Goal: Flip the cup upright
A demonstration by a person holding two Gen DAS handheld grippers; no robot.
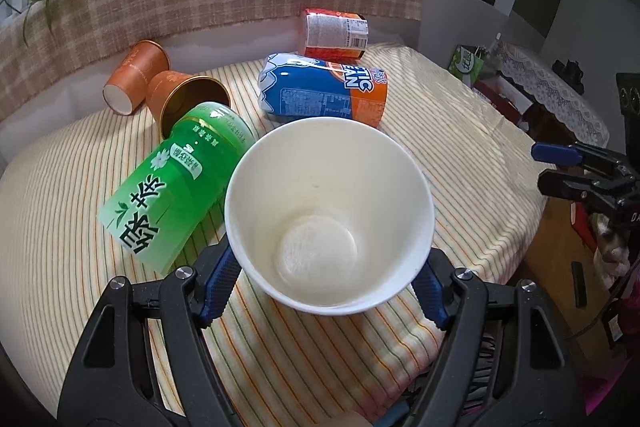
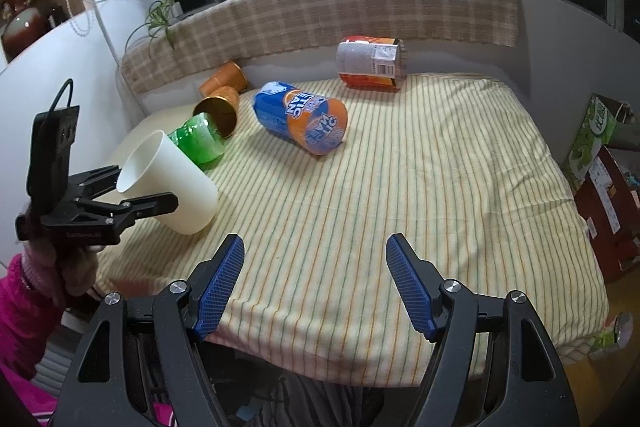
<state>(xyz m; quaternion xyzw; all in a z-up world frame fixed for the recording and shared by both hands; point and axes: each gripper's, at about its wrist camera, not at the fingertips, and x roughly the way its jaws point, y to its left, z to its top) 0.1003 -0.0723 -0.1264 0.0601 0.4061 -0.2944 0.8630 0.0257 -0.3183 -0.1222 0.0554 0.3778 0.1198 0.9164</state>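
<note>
Two gripper fingers clamp the tilted white cup above the striped cloth.

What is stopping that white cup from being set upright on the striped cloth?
Nothing visible. The left claw already grips the white cup, tilted. The striped cloth beside its base is bare. The green bottle lies close behind it and might get nudged.

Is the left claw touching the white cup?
Touching. In the left wrist view the left claw has both blue pads pressed on the white cup, one each side.
</note>
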